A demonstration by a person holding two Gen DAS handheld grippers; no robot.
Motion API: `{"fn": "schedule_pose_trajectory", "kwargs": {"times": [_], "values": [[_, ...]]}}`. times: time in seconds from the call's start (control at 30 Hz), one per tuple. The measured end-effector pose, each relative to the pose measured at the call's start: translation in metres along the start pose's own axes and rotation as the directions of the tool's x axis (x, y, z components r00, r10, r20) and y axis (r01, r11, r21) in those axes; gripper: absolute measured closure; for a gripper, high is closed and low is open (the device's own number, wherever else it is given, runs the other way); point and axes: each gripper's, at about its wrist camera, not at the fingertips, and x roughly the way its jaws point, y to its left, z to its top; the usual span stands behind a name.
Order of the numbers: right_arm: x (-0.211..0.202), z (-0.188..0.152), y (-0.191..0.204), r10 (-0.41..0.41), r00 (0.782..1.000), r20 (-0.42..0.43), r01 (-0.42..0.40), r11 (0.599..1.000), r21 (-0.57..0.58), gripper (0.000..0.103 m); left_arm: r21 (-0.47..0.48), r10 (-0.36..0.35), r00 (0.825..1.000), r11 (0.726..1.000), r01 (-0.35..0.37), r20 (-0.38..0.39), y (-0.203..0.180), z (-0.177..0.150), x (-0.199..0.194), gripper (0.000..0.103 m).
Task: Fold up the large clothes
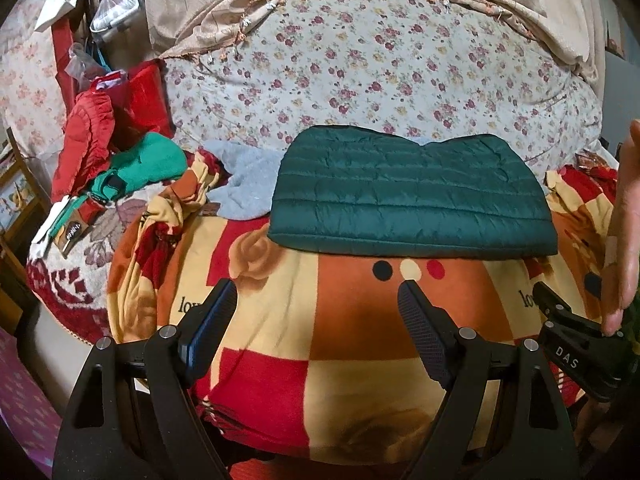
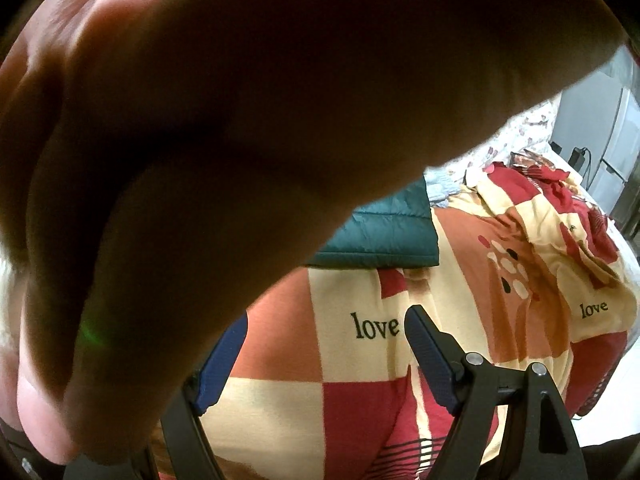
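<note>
A dark green quilted jacket lies folded into a flat rectangle on the checked red, orange and cream blanket. My left gripper is open and empty, a short way in front of the jacket's near edge. My right gripper is open and empty above the blanket; its body shows at the right in the left wrist view. A bare hand covers most of the right wrist view, so only a corner of the jacket shows there.
A pile of red and green clothes lies at the left. A light blue fleece lies beside the jacket. A floral sheet covers the back. A hand is at the right edge. Grey furniture stands at the right.
</note>
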Motion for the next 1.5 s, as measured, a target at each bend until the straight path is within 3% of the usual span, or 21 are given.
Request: {"fn": "schedule_pose_trajectory", "kwargs": {"times": [0.23, 0.33, 0.47, 0.67, 0.9, 1.17, 1.5], "values": [[0.010, -0.005, -0.005, -0.041, 0.999, 0.032, 0.042, 0.999, -0.018, 0.024, -0.018, -0.026, 1.000, 1.000, 0.025, -0.016, -0.003, -0.012, 0.039, 0.020], [0.016, -0.006, -0.009, -0.057, 0.997, 0.052, 0.059, 0.998, -0.019, 0.024, -0.030, -0.062, 0.995, 0.998, 0.059, -0.084, -0.009, -0.022, 0.080, 0.020], [0.025, -0.009, -0.016, -0.054, 0.995, 0.089, 0.054, 0.999, 0.006, 0.019, -0.019, -0.062, 0.988, 0.998, 0.060, -0.138, -0.017, -0.028, 0.117, 0.020], [0.041, -0.013, -0.025, -0.015, 0.990, 0.138, 0.007, 0.998, 0.059, 0.018, -0.020, -0.052, 0.991, 0.999, 0.050, -0.124, -0.015, -0.028, 0.136, 0.020], [0.053, -0.019, -0.033, 0.011, 0.985, 0.173, -0.027, 0.995, 0.091, 0.018, -0.028, -0.048, 0.993, 0.999, 0.045, -0.110, -0.011, -0.022, 0.138, 0.020], [0.058, -0.022, -0.041, 0.005, 0.990, 0.143, -0.018, 0.996, 0.086, 0.018, -0.032, -0.050, 0.988, 0.998, 0.046, -0.147, -0.011, -0.022, 0.133, 0.020], [0.041, -0.027, -0.045, -0.014, 0.991, 0.135, 0.009, 0.999, 0.039, 0.018, -0.030, -0.038, 0.998, 0.999, 0.037, -0.052, -0.007, -0.018, 0.083, 0.020]]}}
